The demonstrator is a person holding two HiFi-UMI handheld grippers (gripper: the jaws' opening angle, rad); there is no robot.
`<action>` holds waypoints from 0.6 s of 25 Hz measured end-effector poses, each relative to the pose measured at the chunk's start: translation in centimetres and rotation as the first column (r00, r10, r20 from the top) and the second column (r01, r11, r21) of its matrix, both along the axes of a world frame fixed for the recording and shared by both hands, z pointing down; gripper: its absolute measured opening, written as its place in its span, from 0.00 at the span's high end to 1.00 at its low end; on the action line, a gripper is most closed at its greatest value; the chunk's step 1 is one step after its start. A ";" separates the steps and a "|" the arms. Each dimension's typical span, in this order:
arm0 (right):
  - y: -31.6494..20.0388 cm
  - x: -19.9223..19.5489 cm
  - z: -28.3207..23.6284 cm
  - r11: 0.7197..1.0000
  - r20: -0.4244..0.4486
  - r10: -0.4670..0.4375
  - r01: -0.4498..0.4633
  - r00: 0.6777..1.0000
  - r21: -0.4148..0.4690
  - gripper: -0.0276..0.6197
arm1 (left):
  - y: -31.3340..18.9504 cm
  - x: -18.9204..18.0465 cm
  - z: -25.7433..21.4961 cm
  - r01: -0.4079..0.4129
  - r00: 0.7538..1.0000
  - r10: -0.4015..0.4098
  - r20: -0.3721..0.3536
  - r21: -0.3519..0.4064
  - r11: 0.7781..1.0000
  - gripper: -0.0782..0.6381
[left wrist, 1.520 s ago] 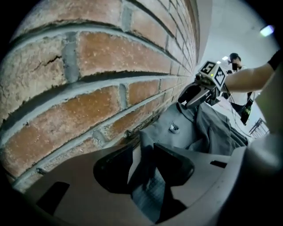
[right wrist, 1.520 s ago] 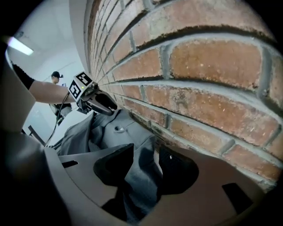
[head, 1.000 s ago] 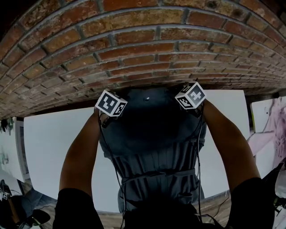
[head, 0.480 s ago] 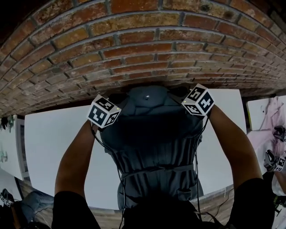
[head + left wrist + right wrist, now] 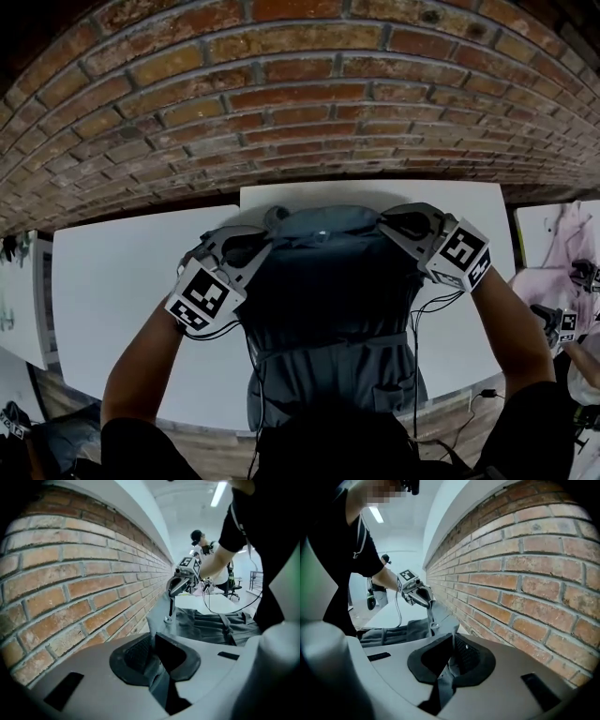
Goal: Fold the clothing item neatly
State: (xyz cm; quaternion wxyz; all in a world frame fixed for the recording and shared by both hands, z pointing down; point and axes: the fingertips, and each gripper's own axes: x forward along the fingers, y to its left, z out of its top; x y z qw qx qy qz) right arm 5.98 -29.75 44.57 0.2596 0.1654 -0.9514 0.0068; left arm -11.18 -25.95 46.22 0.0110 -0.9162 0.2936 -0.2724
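My left gripper (image 5: 248, 246), jaws just drawn tighter, and right gripper (image 5: 398, 223) are each clamped on a far corner of the dark grey garment (image 5: 328, 291), possibly a dress, held up over the white table (image 5: 122, 281) near the brick wall (image 5: 281, 94), its near end draping toward me.

White table (image 5: 112, 309), grey garment (image 5: 328, 361) w/ btm half lying on it, top half up off it

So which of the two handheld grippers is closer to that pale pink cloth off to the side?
Right. The right gripper pinches the top corner of the dark grey fabric garment nearest the pale pink cloth; the left gripper pinches the opposite corner, farther away.
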 end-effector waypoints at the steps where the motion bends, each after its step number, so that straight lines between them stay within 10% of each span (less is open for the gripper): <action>1: 0.9 0.0 0.0 1.000 -0.003 -0.007 0.007 1.000 0.009 0.93 | 0.9 0.3 0.1 -0.017 1.000 0.017 0.005 0.024 1.000 0.84; 8: 5.8 0.6 3.4 0.998 -0.096 -0.061 0.063 0.993 0.014 0.93 | 7.3 2.5 4.5 -0.238 0.953 0.193 0.233 0.184 0.954 0.84; 15: 8.5 2.6 10.4 0.978 -0.243 -0.112 0.064 0.964 -0.199 0.83 | 9.0 1.1 12.0 -0.288 0.885 0.258 0.387 0.019 0.958 0.75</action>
